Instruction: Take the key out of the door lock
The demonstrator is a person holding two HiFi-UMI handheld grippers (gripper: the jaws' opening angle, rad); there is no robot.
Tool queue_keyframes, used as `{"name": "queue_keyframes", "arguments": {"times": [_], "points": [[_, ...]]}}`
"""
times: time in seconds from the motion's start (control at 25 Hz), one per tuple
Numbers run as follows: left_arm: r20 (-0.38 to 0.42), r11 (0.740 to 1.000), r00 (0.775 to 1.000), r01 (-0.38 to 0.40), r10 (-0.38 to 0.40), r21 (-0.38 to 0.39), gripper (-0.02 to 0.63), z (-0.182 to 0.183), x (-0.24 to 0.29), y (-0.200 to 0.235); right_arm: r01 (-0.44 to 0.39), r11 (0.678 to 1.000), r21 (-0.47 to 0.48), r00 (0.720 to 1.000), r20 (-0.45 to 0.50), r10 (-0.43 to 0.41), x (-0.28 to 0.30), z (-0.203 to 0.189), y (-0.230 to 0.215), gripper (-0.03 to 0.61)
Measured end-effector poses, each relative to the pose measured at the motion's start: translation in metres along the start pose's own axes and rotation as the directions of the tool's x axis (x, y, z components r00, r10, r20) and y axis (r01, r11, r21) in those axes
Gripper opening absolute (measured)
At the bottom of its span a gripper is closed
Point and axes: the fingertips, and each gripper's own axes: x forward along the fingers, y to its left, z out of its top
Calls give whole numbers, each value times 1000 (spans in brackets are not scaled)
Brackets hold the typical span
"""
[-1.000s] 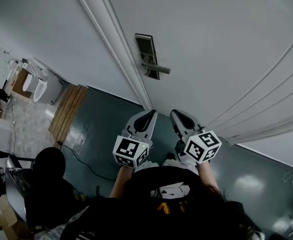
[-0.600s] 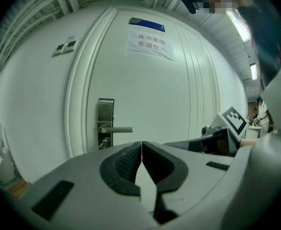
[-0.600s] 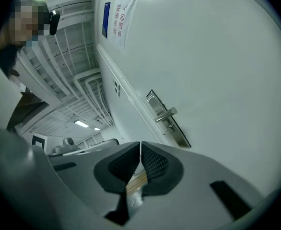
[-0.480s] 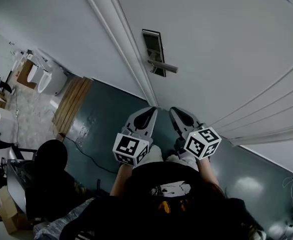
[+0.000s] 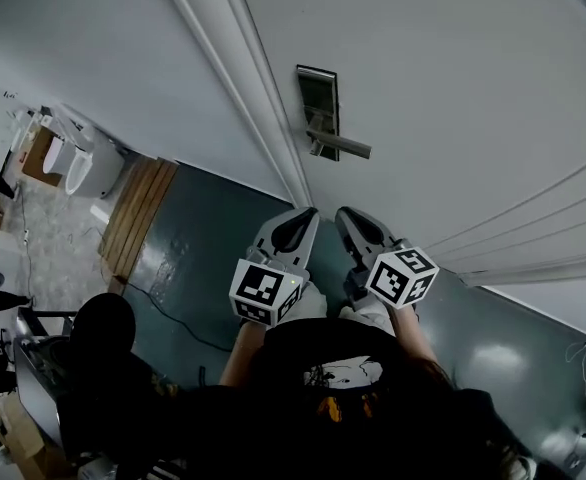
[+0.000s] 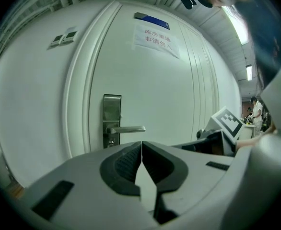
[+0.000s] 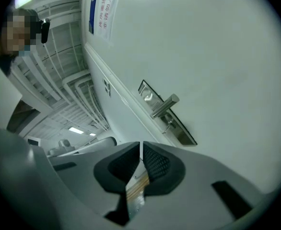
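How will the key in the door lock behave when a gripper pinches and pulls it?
The key looks like small bare metal, so it is probably stiff and light but slippery to pinch. It sticks out only slightly from the lock plate below the handle, so a grip may slide off unless it is pulled straight.

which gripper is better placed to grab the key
Right, narrowly: the key juts out plainly below the handle, ahead of the shut right gripper. The left gripper, also shut, shows it only faintly.

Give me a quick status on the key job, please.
Left gripper and right gripper shut, empty, short of the door. Key in lock, under handle. Nothing in the way.
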Motion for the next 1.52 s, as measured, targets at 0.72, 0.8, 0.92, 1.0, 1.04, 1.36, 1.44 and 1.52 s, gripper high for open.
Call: {"name": "queue_keyframes", "arguments": {"times": [0.72,0.8,0.92,1.0,1.04,1.36,1.44,1.52], "points": [[17,993,993,115,-114,-7,9,-3,23,82,96,982,165,993,57,-107,90,-2,-44,69],[22,992,992,128,-128,-5,9,-1,24,87,107,981,164,992,54,-118,97,-2,-48,80],[26,989,989,146,-146,-1,9,1,27,94,132,974,182,987,64,-145,109,1,-57,94],[28,988,987,157,-157,2,9,2,29,98,147,970,195,984,72,-164,116,3,-65,126],[29,987,986,162,-162,3,9,1,29,100,154,968,199,982,77,-172,120,4,-69,141],[27,979,979,202,-202,9,9,1,28,109,177,943,281,961,159,-228,141,18,-85,166],[25,977,977,212,-212,11,9,0,29,110,175,934,311,955,177,-238,145,20,-89,164],[25,975,975,221,-221,13,9,-1,30,112,179,924,338,947,194,-255,148,22,-95,135]]}}
